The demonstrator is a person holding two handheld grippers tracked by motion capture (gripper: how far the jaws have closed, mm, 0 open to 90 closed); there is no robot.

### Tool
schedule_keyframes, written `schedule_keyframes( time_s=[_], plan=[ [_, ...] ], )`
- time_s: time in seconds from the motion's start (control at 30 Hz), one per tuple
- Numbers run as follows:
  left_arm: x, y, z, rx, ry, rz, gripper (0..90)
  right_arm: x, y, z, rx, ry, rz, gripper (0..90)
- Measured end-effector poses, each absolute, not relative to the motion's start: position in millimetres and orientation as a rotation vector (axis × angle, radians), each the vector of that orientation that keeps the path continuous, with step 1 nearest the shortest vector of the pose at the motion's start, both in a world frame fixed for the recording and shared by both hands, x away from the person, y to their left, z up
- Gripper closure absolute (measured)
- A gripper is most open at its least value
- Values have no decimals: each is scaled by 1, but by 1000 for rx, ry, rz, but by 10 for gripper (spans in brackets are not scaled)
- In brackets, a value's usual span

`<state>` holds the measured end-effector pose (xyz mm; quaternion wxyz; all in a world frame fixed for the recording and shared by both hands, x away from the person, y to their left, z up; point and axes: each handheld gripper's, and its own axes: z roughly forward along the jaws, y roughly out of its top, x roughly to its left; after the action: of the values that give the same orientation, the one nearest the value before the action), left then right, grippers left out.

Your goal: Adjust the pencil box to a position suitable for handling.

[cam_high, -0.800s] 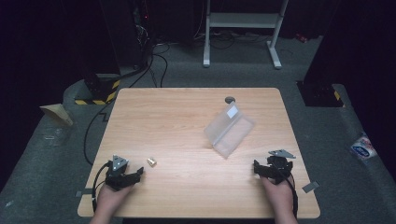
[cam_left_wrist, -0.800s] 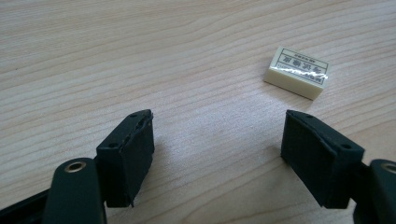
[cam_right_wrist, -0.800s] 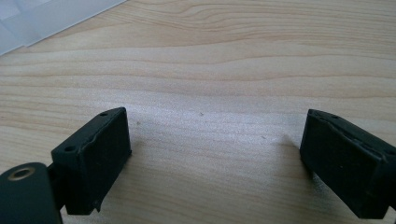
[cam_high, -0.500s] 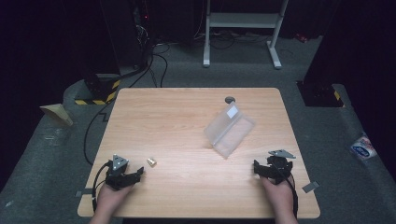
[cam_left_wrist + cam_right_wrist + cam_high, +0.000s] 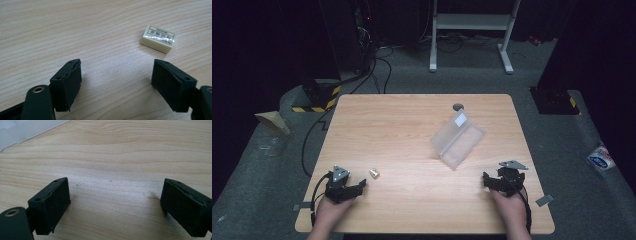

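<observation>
Left tool (image 5: 116, 82) sits low on the surface (image 5: 412, 120) with its jaws apart and nothing between them. A small cream eraser (image 5: 157, 38) lies flat just ahead of it, a bit toward its right jaw, long side across. Its label has dark print, upside down and too small to read. Right tool (image 5: 498, 181), also open and empty, is far from the eraser, nearer the clear plastic box (image 5: 457, 139).

In the high view the table (image 5: 412, 130) is evenly lit from above while the floor around it falls off into near-black, and the picture is soft and a little grainy. The two gripper views are bright and sharp on the wood grain. There the black pads (image 5: 67, 83) cast soft shadows, and a pale sheen lies on the wood between them.
</observation>
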<state>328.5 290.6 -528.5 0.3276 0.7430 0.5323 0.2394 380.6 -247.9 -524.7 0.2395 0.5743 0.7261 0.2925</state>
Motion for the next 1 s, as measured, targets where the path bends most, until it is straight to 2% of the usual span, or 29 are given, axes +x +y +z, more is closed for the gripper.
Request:
schedule_keyframes(
  time_s=[0.17,0.23,0.63,0.77,1.0],
  plan=[
    [329,290,-529,1943,1400,622,239,380,-248,-525,1556,1989,799,98],
    [327,288,-529,1933,1423,634,194,379,-248,-524,1558,1992,805,112],
    [329,294,-530,1946,1416,625,137,376,-247,-520,1518,1990,808,125],
    [332,298,-530,1958,1437,621,61,374,-246,-517,1494,1984,834,133],
    [333,301,-531,1972,1441,607,2,372,-241,-512,1456,1989,872,131]
  ],
)
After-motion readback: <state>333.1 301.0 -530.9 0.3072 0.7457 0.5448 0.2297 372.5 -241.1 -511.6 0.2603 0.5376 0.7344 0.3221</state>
